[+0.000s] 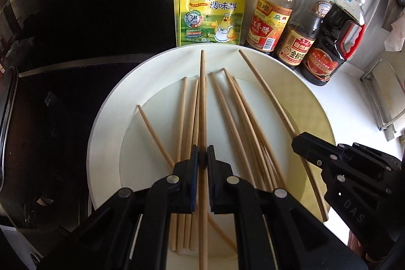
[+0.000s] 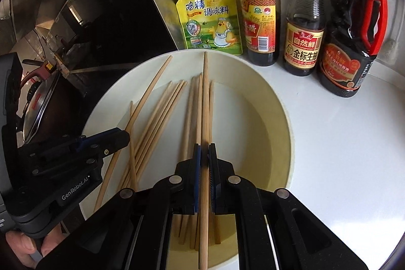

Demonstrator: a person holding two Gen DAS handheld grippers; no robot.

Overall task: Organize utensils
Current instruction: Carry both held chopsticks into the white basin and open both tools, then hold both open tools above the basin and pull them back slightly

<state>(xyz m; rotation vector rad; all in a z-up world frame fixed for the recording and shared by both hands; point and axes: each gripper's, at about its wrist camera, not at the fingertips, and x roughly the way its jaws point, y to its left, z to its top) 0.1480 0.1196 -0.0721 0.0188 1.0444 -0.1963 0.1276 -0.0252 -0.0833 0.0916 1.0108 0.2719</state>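
Observation:
A white plate [image 1: 106, 123] on the counter holds several loose wooden chopsticks [image 1: 227, 105]. My left gripper [image 1: 202, 156] is shut on one chopstick [image 1: 202, 92] that runs straight up the left wrist view, above the pile. At the right of that view my right gripper [image 1: 297, 142] is clamped on another chopstick [image 1: 265, 90], which slants across the plate. In the right wrist view the right gripper [image 2: 204, 152] pinches its chopstick [image 2: 205, 92] over the plate [image 2: 265, 103]. The left gripper [image 2: 125, 136] holds its slanted chopstick [image 2: 154, 82] at the left.
Behind the plate stand a yellow seasoning pouch [image 1: 210, 9], a vinegar bottle [image 1: 273, 9], a soy sauce bottle [image 1: 303, 29] and a dark jug with a red handle [image 1: 336, 42]. A black stove area [image 1: 88, 17] and a lidded pot [image 2: 40, 103] lie left. A wire rack [image 1: 379, 98] stands right.

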